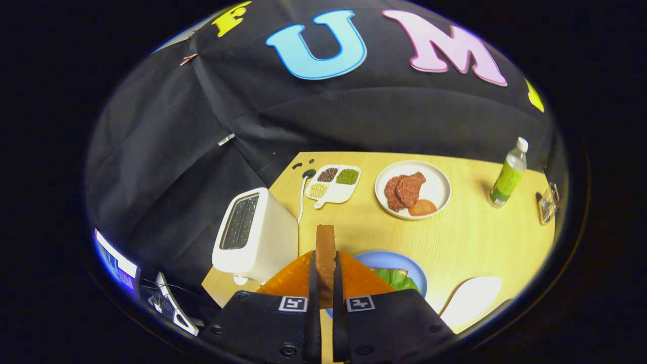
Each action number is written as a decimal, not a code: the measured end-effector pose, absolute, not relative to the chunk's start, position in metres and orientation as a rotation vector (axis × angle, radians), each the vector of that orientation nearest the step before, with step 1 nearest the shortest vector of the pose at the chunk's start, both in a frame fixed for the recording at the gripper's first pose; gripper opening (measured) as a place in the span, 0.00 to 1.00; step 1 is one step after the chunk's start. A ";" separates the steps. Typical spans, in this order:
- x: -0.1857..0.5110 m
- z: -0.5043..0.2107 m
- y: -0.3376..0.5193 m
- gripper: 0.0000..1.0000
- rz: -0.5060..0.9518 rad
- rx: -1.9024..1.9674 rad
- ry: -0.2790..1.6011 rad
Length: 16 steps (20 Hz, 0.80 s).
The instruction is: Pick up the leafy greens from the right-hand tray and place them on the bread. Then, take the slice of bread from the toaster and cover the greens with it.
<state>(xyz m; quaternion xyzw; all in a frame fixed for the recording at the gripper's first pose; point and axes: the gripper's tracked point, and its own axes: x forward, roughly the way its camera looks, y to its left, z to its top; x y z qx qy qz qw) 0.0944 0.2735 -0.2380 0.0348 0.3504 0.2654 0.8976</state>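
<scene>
My gripper (323, 273) hides most of the blue plate (404, 263); I see just one leaf of greens (399, 279) on it, the bread beneath mostly covered. One toaster (255, 235), one meat plate (440, 189), one bottle (508, 174), one white tray (475, 298) cut off. My fingers are nearly closed, clamping one bread slice (326, 253) upright above the plate.
</scene>
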 end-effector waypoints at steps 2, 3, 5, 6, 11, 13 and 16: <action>0.096 -0.254 0.263 0.13 0.534 0.108 0.737; 0.096 -0.265 0.258 0.13 0.526 0.122 0.751; 0.098 -0.286 0.250 0.13 0.510 0.158 0.785; 0.099 -0.295 0.247 0.13 0.499 0.180 0.797; 0.104 -0.332 0.227 0.13 0.433 0.216 0.838; 0.107 -0.337 0.218 0.15 0.399 0.231 0.855; 0.109 -0.342 0.205 0.21 0.369 0.227 0.866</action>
